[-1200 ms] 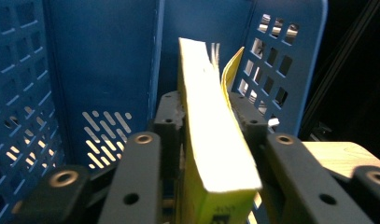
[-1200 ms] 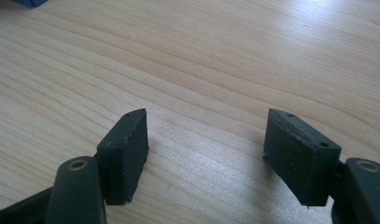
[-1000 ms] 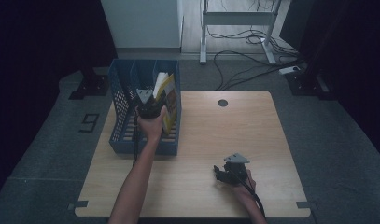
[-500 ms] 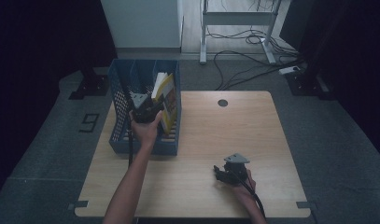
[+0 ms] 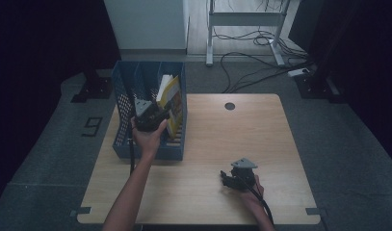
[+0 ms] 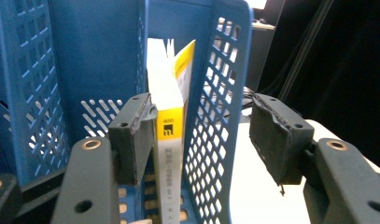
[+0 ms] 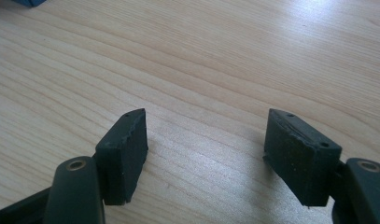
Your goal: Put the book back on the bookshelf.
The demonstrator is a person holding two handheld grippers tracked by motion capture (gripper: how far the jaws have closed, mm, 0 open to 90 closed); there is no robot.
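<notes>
Just beside book (image 6: pixel 168 135), blue lattice wall (image 6: pixel 211 116).

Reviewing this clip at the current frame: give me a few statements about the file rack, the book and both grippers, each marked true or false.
1. The yellow and white book stands inside the blue file rack. True.
2. The left gripper is clamped on the book. False: its jaws have just been opening, and the right pad is clear of it.
3. The right gripper holds a pen. False: its open jaws are empty above the wooden table.
4. The rack sits at the table's left end. True.
</notes>
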